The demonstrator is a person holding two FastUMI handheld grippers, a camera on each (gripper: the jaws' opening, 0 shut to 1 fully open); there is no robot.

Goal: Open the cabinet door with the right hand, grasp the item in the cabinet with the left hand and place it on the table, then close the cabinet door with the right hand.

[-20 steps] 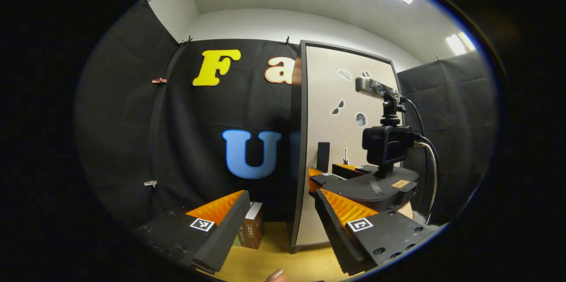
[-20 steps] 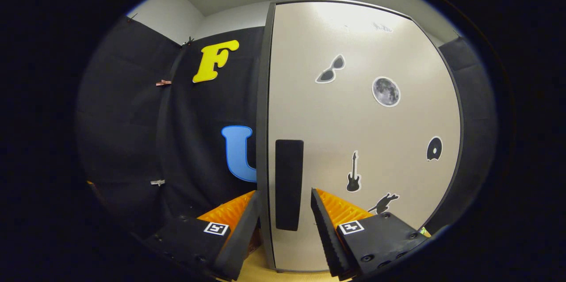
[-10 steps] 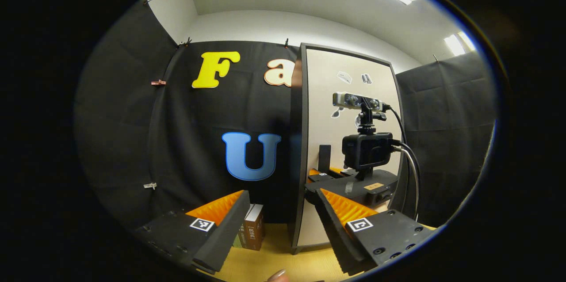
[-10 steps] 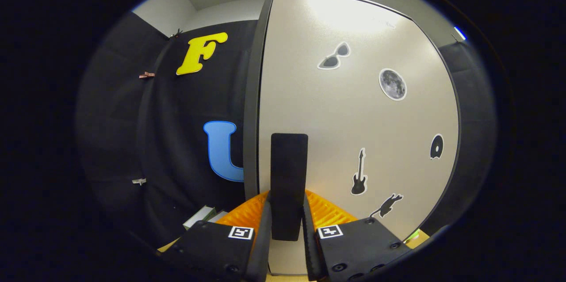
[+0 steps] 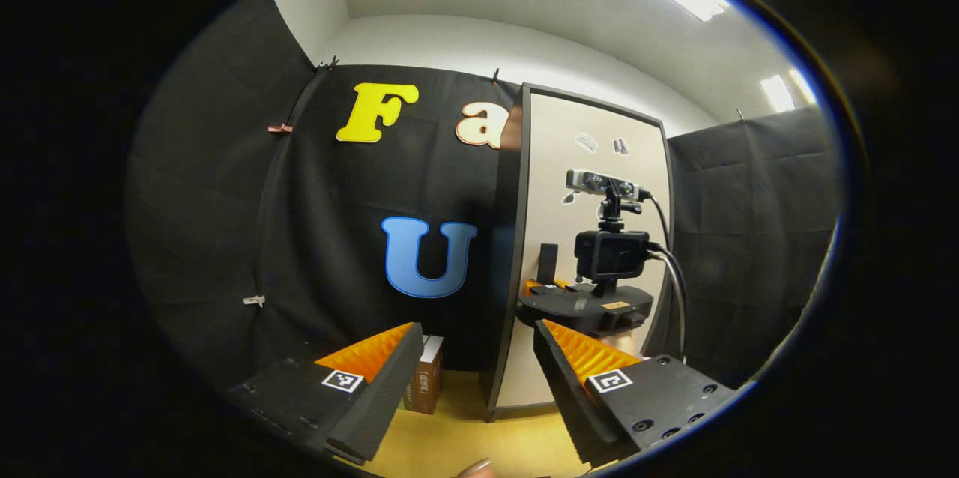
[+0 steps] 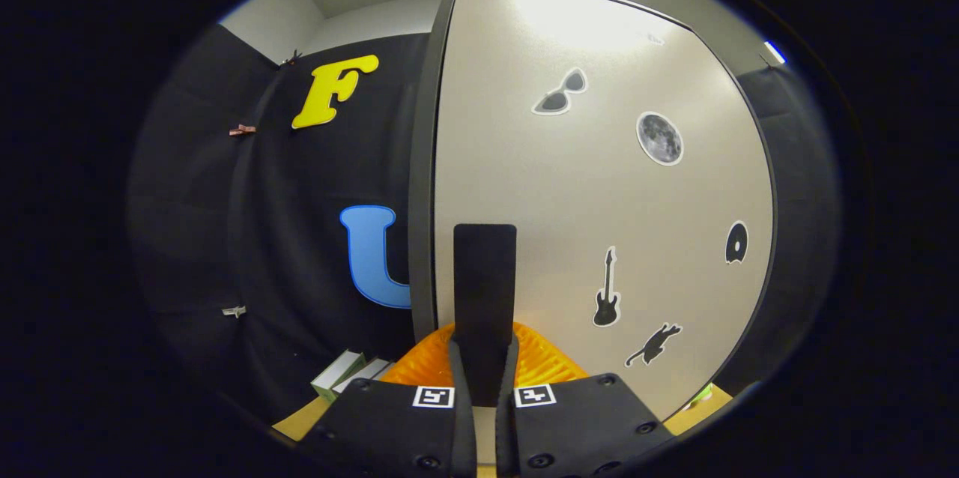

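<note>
The right gripper (image 6: 483, 380) pinches the cabinet door's (image 6: 599, 186) single handle (image 6: 484, 291); a crooked pull could slip the narrow grip. The left gripper (image 5: 468, 380) waits with jaws spread. Beyond them two boxes (image 5: 424, 384) stand on the table (image 5: 457, 433). The item sits behind the door, hidden.

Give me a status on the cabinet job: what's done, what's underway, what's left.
Done: nothing finished yet; the cabinet door looks shut, flush with its frame.
Underway: the right gripper is clamped on the door's black handle, ready to pull.
Left: swing the door open, take the item out with the left gripper, which waits open above the table, set it down, then shut the door.
</note>
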